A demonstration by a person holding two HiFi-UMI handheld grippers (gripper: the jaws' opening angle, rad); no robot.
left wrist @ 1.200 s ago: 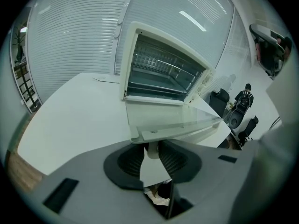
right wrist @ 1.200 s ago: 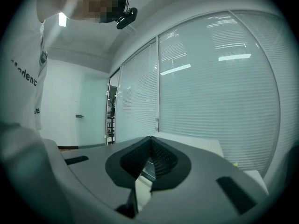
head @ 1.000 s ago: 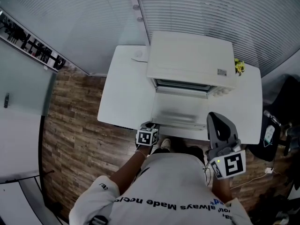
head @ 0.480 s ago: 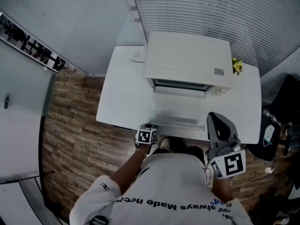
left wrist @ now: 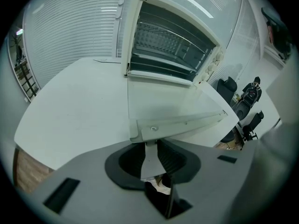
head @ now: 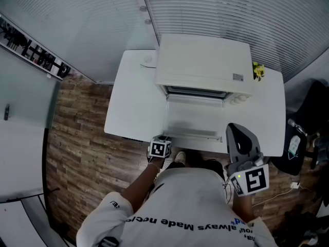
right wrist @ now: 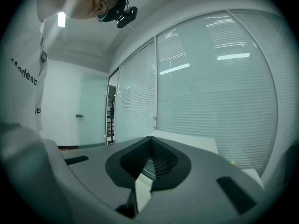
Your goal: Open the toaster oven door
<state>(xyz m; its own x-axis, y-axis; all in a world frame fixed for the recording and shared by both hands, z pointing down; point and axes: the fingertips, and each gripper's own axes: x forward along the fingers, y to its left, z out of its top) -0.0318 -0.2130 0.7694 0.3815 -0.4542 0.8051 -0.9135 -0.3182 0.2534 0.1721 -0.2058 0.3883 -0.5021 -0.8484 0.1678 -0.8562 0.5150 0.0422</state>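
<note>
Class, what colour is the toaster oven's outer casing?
White. The toaster oven shows best in the head view.

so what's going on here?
A person with a gripper in each hand is working a white toaster oven on a white table. Its door is already down flat, racks showing. The left gripper sits at the left end of the door handle; its jaws have just been closing, but a gap shows and nothing is clamped. The right gripper is held off to the side, jaws together, empty.

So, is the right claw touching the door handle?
Apart. In the head view, white surface shows between the right claw and the door handle.
</note>
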